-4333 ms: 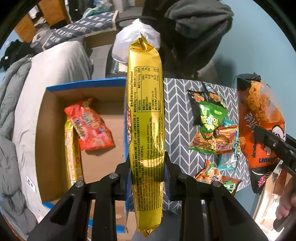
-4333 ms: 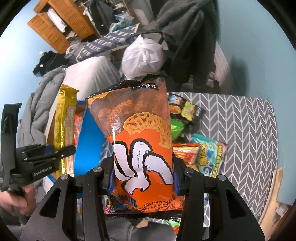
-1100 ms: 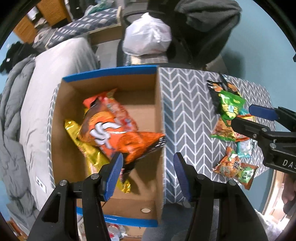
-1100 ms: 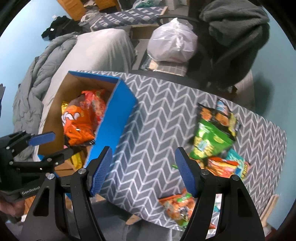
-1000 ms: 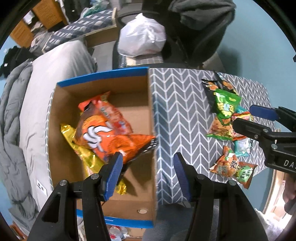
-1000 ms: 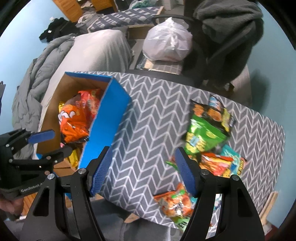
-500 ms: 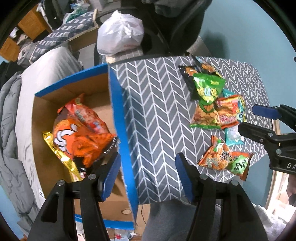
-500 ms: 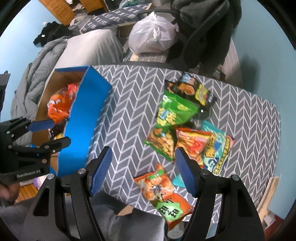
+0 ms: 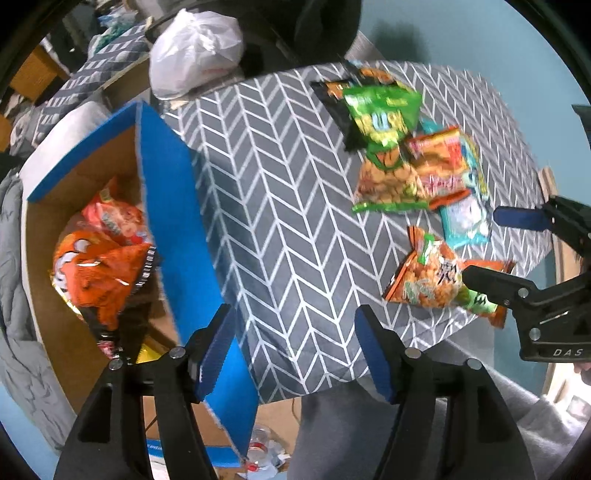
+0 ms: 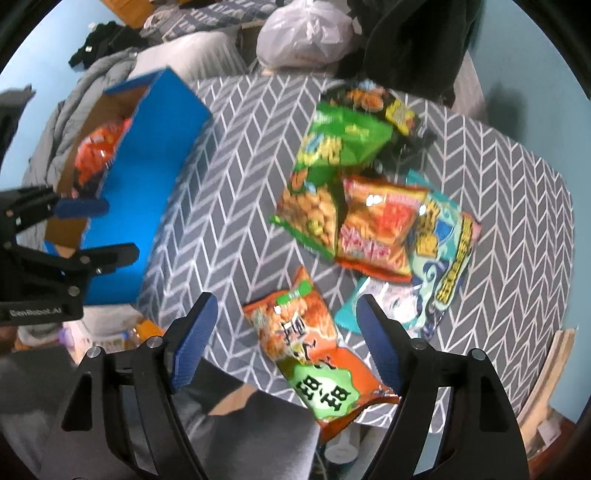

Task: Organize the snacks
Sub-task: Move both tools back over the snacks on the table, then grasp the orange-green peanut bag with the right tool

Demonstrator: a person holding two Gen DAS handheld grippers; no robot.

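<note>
Both grippers are hanging over the counter (image 10: 229, 155) with nothing in them, and both sets of jaws have just been opening wider. The left gripper (image 9: 295, 347) is spread above bare chevron cloth beside the blue-walled cardboard box (image 9: 173, 206). The right gripper (image 10: 284, 332) is gaping over the small orange snack packet (image 10: 295, 332), not touching it. Part done, I'd say: an orange puffed-snack bag (image 9: 99, 269) and a red packet (image 9: 114, 218) are lying in the box, while the green bag (image 10: 332, 144), the orange-red packet (image 10: 376, 225) and the teal packet (image 10: 443, 251) are waiting in an overlapping heap. A white plastic bag (image 10: 306, 29) is sitting behind the counter, well clear.
</note>
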